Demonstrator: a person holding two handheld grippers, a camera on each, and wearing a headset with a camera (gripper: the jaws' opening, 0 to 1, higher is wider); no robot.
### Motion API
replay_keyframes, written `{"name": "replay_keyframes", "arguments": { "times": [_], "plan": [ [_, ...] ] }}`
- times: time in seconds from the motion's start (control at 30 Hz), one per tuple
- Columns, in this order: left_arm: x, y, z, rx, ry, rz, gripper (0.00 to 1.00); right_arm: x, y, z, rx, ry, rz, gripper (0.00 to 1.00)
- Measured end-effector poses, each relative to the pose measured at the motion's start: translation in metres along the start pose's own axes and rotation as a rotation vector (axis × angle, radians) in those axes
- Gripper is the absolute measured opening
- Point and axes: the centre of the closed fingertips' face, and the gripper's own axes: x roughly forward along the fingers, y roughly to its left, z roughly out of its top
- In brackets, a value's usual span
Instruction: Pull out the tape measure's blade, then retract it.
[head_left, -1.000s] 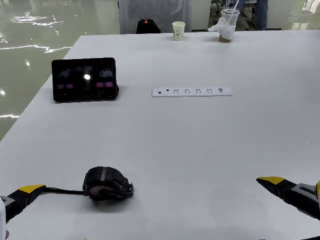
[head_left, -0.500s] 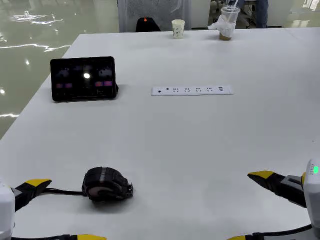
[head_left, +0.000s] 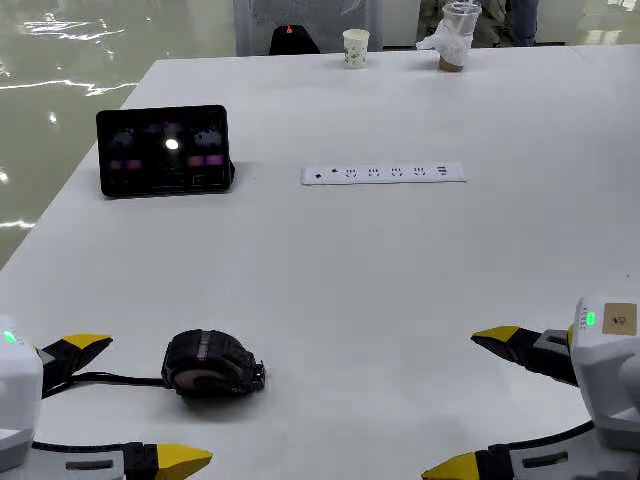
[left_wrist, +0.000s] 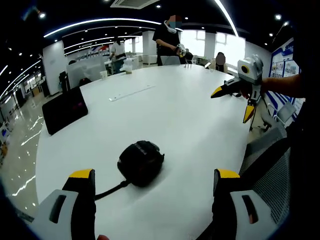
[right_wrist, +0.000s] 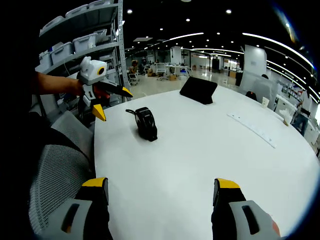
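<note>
A black tape measure (head_left: 212, 363) lies on the white table (head_left: 400, 270) near its front left, blade fully inside, with a black strap (head_left: 110, 379) trailing to the left. My left gripper (head_left: 135, 400) is open just left of the tape, its yellow-tipped jaws spread and not touching it. In the left gripper view the tape measure (left_wrist: 141, 162) sits a short way ahead, between the jaws of the left gripper (left_wrist: 154, 176). My right gripper (head_left: 470, 400) is open at the front right, well apart from the tape. The right gripper view shows the tape measure (right_wrist: 146, 123) far ahead of the right gripper (right_wrist: 156, 184).
A dark tablet (head_left: 163, 150) stands at the back left. A white power strip (head_left: 383, 173) lies mid-table. A paper cup (head_left: 355, 47) and a plastic cup with tissue (head_left: 455, 40) stand at the far edge. A mesh chair (right_wrist: 55, 165) is beside the table.
Both grippers have come forward over the table's front edge, with both jaws of each now in view. The tape measure has not moved. The head camera has tilted slightly.
</note>
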Motion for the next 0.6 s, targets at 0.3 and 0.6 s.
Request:
{"name": "replay_keyframes", "arguments": {
  "times": [0.3,0.6],
  "plan": [
    [0.006,0.003,0.001,0.065,0.037,-0.045,0.87,0.013,-0.002,0.001,-0.102,0.041,0.055,0.78],
    [0.013,0.008,0.002,0.138,0.073,-0.083,0.81,0.029,-0.003,0.007,-0.181,0.064,0.104,0.72]
  ]
}}
